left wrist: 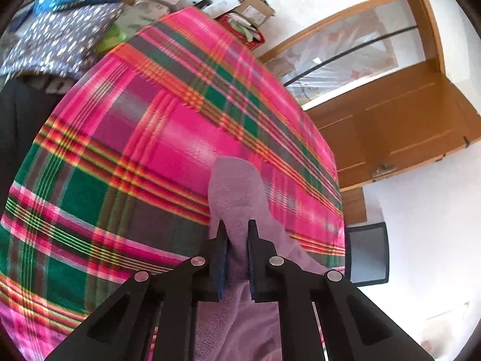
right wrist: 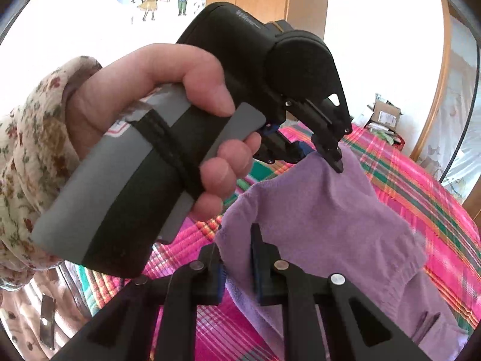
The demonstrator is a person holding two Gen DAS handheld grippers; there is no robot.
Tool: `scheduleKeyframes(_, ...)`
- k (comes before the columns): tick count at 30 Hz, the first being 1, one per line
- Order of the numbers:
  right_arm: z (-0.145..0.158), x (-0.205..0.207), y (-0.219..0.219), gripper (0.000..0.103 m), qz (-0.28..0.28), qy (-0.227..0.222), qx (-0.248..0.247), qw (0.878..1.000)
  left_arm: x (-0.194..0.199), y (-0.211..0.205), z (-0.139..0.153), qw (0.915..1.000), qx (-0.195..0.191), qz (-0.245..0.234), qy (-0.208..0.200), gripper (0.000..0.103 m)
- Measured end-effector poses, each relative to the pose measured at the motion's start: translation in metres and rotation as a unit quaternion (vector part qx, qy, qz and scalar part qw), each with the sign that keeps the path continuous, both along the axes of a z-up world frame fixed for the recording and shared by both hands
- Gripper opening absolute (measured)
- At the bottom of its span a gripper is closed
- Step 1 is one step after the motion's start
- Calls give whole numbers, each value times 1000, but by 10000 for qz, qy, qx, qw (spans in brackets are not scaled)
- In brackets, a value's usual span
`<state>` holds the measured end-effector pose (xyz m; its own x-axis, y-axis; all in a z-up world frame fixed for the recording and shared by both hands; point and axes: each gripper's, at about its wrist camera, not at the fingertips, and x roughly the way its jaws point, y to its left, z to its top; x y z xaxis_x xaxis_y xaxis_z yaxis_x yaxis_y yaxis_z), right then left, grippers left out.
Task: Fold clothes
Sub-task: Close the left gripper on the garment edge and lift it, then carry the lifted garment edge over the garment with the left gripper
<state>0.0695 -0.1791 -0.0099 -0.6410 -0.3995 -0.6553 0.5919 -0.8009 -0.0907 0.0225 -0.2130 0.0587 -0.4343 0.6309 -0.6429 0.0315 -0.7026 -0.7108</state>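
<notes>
Closest to each lens, both tools have hold of the same soft lilac fleece garment (right wrist: 324,216). From the right wrist view, the right gripper (right wrist: 237,237) has its black fingers pinched on a folded edge of the cloth, which runs between the blue pads and hangs off to the right. Just beyond, the left gripper (right wrist: 338,162), carried by a hand (right wrist: 144,96) in a floral sleeve (right wrist: 27,162), nips a raised peak of the same garment at its fingertips. The left wrist view agrees: the left gripper (left wrist: 237,228) is clamped on a ridge of the lilac fabric (left wrist: 237,186), which stands up between the jaws.

Under the garment lies a bright pink, green and orange plaid blanket (left wrist: 144,126) spread over a bed; the cloth looks lifted partly clear of it, with its lower part trailing towards the right.

Judging by this, the step in hand is raising and spreading the garment so that a fold can be laid. To do it well, both grips should stay firm, and the two tools should draw apart evenly until the held edge hangs taut and level. If one grip holds only a thin layer, the fleece may slip out.

Farther off are a heap of patterned clothes (left wrist: 60,30), cardboard boxes (left wrist: 252,6) and a wooden door (left wrist: 399,126).
</notes>
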Motion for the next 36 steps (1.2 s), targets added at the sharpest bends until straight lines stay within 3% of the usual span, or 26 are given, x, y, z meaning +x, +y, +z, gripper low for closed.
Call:
scheduleKeyframes(9, 31, 15, 53, 14, -198, 312, -323, 9988, 7, 28, 42, 9998, -76, -105, 178, 11)
scheduleKeyframes(12, 40, 22, 42, 14, -245, 421, -377, 9981, 11, 37, 57, 9995, -115, -133, 258, 11)
scheduleKeyframes(15, 45, 43, 60, 14, -308, 534, -425, 9972, 15, 47, 69, 9992, -173, -164, 312, 11)
scheduleKeyframes(21, 61, 38, 73, 14, -455, 672, -497, 9955, 18, 66, 85, 9988, -271, -218, 337, 11)
scheduleKeyframes(27, 81, 119, 87, 14, -592, 710, -675, 9934, 22, 92, 103, 9975, -429, -393, 407, 11)
scheduleKeyframes(36, 97, 107, 122, 14, -743, 340, -1310, 9880, 25, 129, 115, 9957, -689, -495, 375, 11)
